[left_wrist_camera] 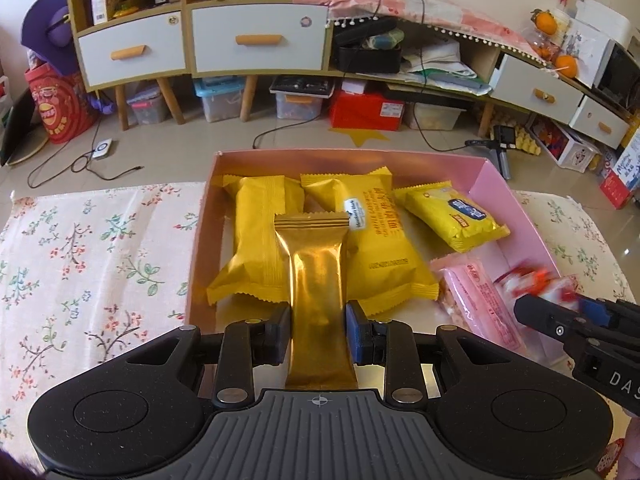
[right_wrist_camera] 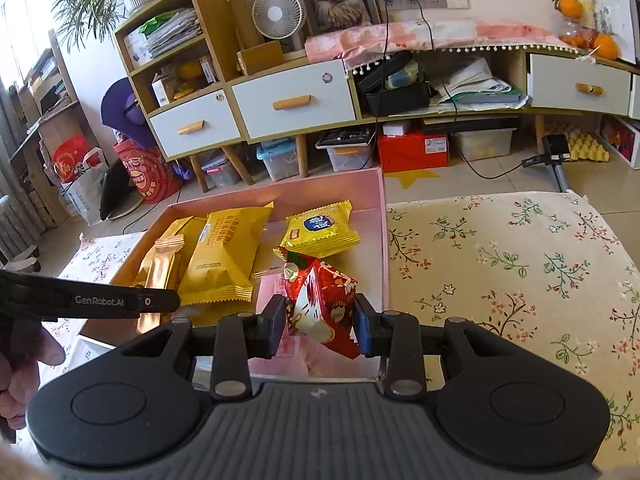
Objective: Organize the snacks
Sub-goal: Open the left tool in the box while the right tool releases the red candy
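Observation:
A pink box (left_wrist_camera: 516, 204) sits on the flowered cloth and holds snacks. My left gripper (left_wrist_camera: 318, 330) is shut on a long gold packet (left_wrist_camera: 318, 276), held over the box's near left part. Two large yellow packets (left_wrist_camera: 260, 240) lie behind it, and a small yellow packet (left_wrist_camera: 452, 216) lies at the back right. A pink packet (left_wrist_camera: 480, 292) lies at the near right. My right gripper (right_wrist_camera: 320, 326) is shut on a red and white packet (right_wrist_camera: 320, 300), held over the box's (right_wrist_camera: 382, 216) near right part. The right gripper also shows in the left wrist view (left_wrist_camera: 560, 312), blurred.
The flowered cloth (left_wrist_camera: 88, 248) covers the table on both sides of the box (right_wrist_camera: 520, 272). Behind the table stand a low cabinet with white drawers (left_wrist_camera: 256, 40), storage bins and a red box (left_wrist_camera: 366, 110) on the tiled floor, with cables (left_wrist_camera: 92, 160).

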Motion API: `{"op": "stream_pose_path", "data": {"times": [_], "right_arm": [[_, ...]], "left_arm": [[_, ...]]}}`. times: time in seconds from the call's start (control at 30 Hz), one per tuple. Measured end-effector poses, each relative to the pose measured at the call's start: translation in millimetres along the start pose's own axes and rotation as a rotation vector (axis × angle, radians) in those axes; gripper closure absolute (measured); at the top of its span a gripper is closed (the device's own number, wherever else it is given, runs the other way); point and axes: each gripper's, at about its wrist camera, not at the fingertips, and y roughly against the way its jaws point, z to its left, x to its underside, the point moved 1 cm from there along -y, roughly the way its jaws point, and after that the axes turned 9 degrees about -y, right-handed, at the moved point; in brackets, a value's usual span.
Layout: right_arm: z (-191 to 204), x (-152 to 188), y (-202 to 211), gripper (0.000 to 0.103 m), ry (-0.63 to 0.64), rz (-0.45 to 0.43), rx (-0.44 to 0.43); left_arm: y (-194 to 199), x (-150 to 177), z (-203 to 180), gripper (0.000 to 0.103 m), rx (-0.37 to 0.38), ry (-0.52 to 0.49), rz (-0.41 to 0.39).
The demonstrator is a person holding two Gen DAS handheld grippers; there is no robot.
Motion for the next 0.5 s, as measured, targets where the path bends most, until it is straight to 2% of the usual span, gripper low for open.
{"op": "stream_pose_path", "data": {"times": [0.07, 0.1, 0.13, 0.17, 0.23, 0.3, 0.33, 0.5], "right_arm": [[-1.2, -0.8, 1.5, 0.067, -0.006, -0.005, -0.011], [-2.8, -1.7, 3.2, 0.056, -0.017, -0.009, -0.019], [-4.8, -2.7, 5.3, 0.049, -0.033, -0.01, -0.037], [-6.8, -4.3, 7.6, 0.047, -0.046, -0.011, -0.053], [-7.3, -6.0, 11.7, 0.047, -0.049, -0.011, -0.054], [-5.6, -4.7, 16.7, 0.042, -0.035, -0.012, -0.052], [-4.0, -3.5, 19.2, 0.034, -0.026, -0.013, -0.043], [1.6, 3.5, 36.5, 0.023, 0.013, -0.01, -0.003]], "left_arm": [[0.9, 1.0, -2.6, 0.069, 0.013, -0.011, -0.005], [2.9, 2.3, -3.6, 0.066, 0.018, -0.012, -0.011], [5.2, 3.6, -4.7, 0.056, 0.02, -0.011, -0.022], [7.8, 5.0, -5.4, 0.045, 0.02, -0.007, -0.034], [14.0, 7.5, -7.7, 0.035, 0.016, -0.005, -0.05], [21.0, 9.4, -11.2, 0.032, 0.012, -0.017, -0.062], [25.4, 11.5, -12.8, 0.029, 0.011, -0.025, -0.068], [50.6, 22.0, -22.4, 0.02, 0.005, -0.058, -0.1]]}}
